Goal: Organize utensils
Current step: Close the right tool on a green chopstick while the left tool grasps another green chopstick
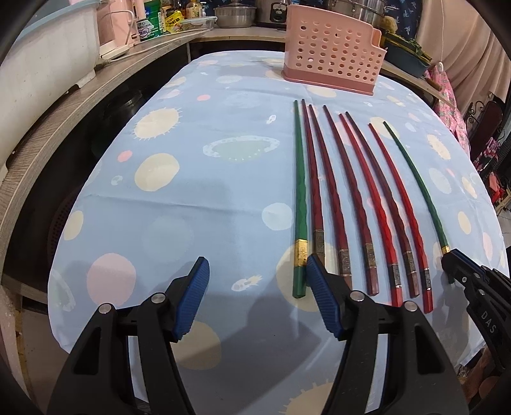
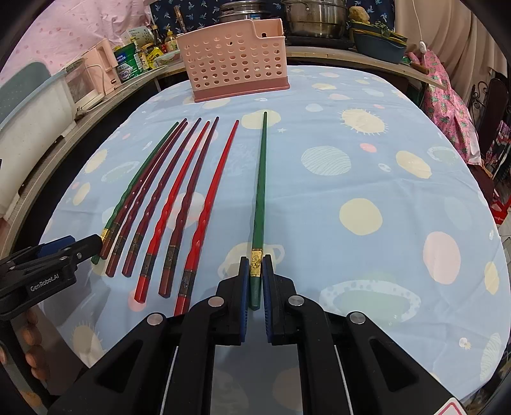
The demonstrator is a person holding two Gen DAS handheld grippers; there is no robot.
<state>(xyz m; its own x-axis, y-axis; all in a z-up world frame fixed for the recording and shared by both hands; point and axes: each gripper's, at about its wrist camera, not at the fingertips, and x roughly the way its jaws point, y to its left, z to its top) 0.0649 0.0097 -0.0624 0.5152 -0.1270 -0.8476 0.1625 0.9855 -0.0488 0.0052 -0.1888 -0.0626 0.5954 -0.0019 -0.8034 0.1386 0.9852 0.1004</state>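
I work in a home kitchen: stainless steel lidded pots (image 2: 314,17) and condiment bottles (image 2: 159,40) line the wooden counter (image 1: 95,86).

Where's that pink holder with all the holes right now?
The pink holder stands upright at the table's far edge, beyond the chopstick tips, in front of the steel pots.

Black left gripper (image 1: 257,281) and right gripper (image 2: 255,274), blue ribbed pads, silver rivets.
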